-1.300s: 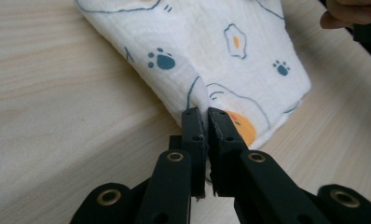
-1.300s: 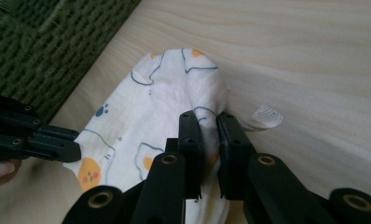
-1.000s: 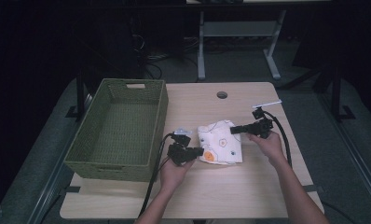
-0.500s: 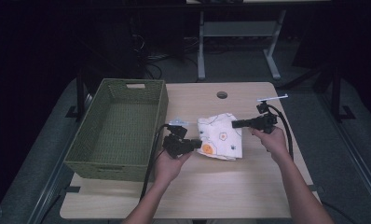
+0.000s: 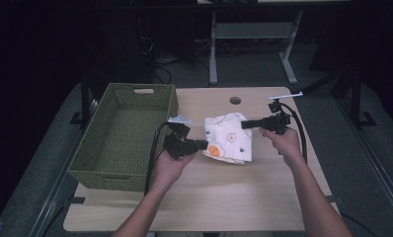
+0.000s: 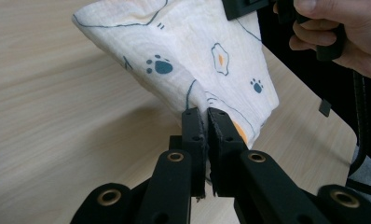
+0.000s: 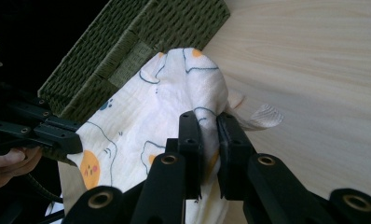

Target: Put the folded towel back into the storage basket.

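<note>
Cloth [image 5: 227, 138]: a white piece printed with fried eggs, paw prints and thin dark lines, held between the two grippers above the desk [image 5: 199, 202]. In the high view it hangs as a loosely bunched shape, its lower edge close to the desk surface; whether that edge touches the wood cannot be told.

Left gripper [image 5: 203, 144]: clenched on the cloth. In the left gripper view its two black jaws stand pressed together with a fold of the cloth [image 6: 197, 56] pinched at their tips, and the fabric rises away ahead of them. The person's hand [image 5: 171, 165] holds this gripper from below, and its cable runs back toward the desk's near edge.

Right gripper [image 5: 245, 125]: likewise clenched on the cloth. In the right gripper view a bunched edge of the cloth [image 7: 141, 121] sits between the jaw pads, with a small frayed corner sticking out to one side of the jaws over bare desk.

The two grippers face each other, tips toward the cloth, at opposite ends of it.

Basket [image 5: 116, 180]: green, woven, just beyond the left gripper on the side away from the right gripper, standing on the desk apart from the cloth.
</note>
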`<state>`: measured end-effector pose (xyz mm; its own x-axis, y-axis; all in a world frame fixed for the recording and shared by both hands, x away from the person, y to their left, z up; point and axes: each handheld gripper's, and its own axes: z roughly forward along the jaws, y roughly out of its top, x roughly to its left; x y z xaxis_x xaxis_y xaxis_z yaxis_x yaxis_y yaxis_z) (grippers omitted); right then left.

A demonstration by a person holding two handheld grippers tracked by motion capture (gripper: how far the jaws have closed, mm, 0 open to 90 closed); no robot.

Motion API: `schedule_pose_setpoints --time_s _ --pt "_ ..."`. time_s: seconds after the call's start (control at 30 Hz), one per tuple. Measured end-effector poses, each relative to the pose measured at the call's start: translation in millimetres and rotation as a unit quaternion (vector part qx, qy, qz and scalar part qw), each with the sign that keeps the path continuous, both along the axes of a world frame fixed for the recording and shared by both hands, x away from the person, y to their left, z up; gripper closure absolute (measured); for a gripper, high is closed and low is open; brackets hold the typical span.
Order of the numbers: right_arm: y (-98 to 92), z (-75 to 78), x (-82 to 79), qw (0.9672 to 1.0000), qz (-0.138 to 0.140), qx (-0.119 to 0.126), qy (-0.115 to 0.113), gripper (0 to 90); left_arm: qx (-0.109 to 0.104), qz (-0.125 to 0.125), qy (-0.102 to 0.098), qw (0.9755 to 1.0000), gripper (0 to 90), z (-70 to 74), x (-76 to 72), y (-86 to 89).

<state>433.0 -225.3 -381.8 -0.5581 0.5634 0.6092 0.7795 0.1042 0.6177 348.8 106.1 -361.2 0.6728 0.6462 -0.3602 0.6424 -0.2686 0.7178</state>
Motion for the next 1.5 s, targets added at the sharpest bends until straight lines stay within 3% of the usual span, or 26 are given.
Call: schedule_pose_setpoints --time_s 0.53,0.8,1.5 --pt "27.8 40.0 3.3 0.9998 0.0 0.009 -0.016 81.1 -0.016 -0.001 -0.018 0.9997 86.4 36.6 4.4 29.6" --pt "41.4 52.7 6.2 0.9998 0.002 0.008 -0.018 81.1 -0.021 0.002 -0.019 0.9996 86.5 44.6 6.6 46.3" --pt "102.7 83.9 21.7 0.9991 0.03 0.009 -0.029 81.1 -0.023 0.023 -0.035 0.9989 86.5 72.0 6.9 99.7"
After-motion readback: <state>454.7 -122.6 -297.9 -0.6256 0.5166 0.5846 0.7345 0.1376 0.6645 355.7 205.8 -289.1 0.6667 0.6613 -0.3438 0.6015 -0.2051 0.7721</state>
